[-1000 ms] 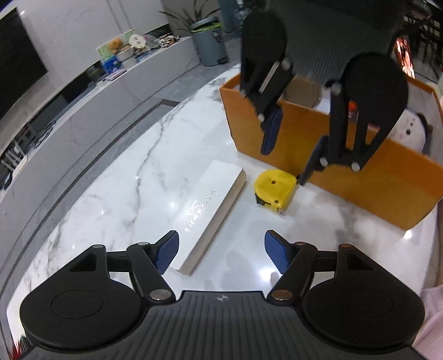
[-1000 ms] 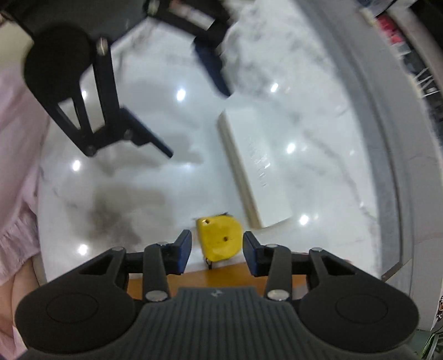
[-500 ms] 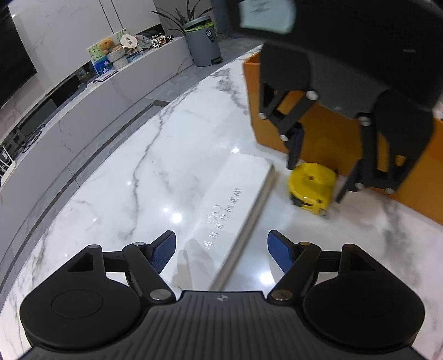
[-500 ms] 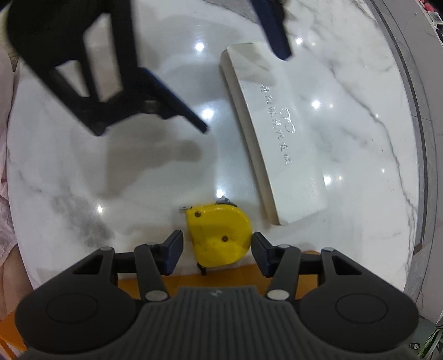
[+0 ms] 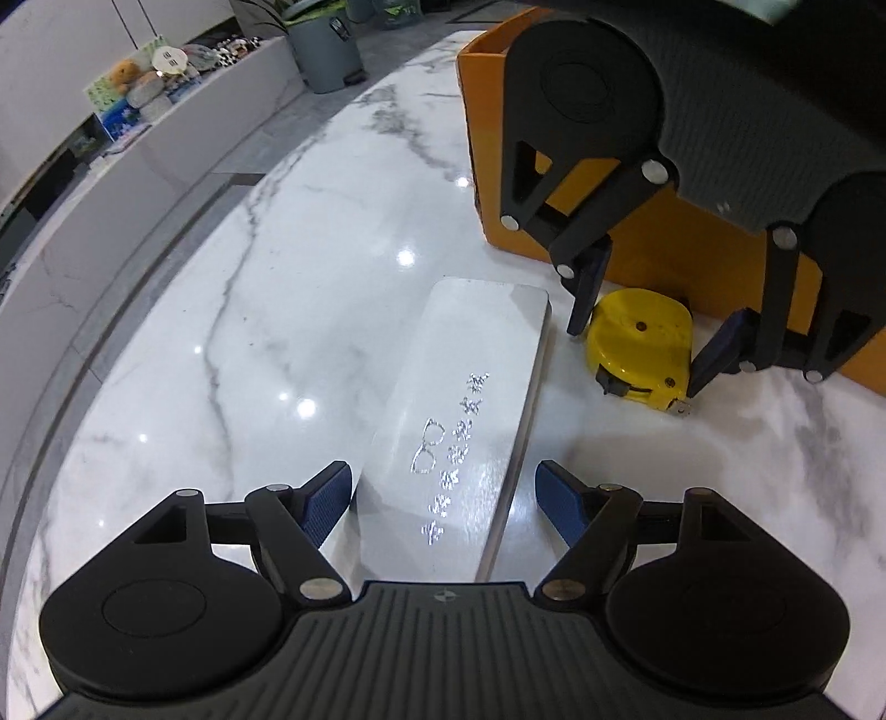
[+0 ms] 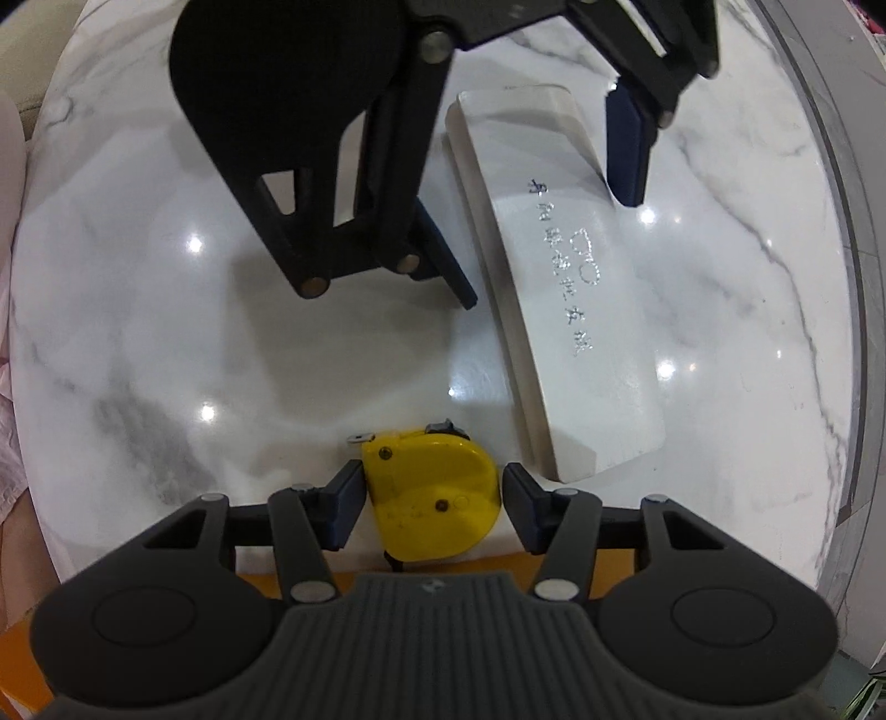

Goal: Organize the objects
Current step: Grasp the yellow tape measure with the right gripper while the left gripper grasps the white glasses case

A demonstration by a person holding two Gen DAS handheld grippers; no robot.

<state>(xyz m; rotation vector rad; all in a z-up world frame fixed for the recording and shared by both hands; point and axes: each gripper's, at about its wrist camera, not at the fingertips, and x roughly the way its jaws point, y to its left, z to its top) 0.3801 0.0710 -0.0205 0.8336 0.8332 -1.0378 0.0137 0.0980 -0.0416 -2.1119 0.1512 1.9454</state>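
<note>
A long white box (image 5: pixel 459 410) with silver lettering lies flat on the marble table (image 5: pixel 266 310). My left gripper (image 5: pixel 443 498) is open and straddles the box's near end, one pad on each side. A yellow tape measure (image 5: pixel 642 346) lies beside the orange box (image 5: pixel 637 221). My right gripper (image 6: pixel 432 498) is open around the tape measure (image 6: pixel 434 498), its pads close to both sides. In the right wrist view the white box (image 6: pixel 554 277) runs away from me, with the left gripper (image 6: pixel 554 205) over its far end.
The orange box's wall stands just behind the tape measure. The table's curved edge (image 5: pixel 111 332) runs along the left. Beyond it are a white counter with small items (image 5: pixel 155 83) and a grey bin (image 5: pixel 326 44).
My left gripper has moved forward and right, over the white box's end. My right gripper has come down around the tape measure.
</note>
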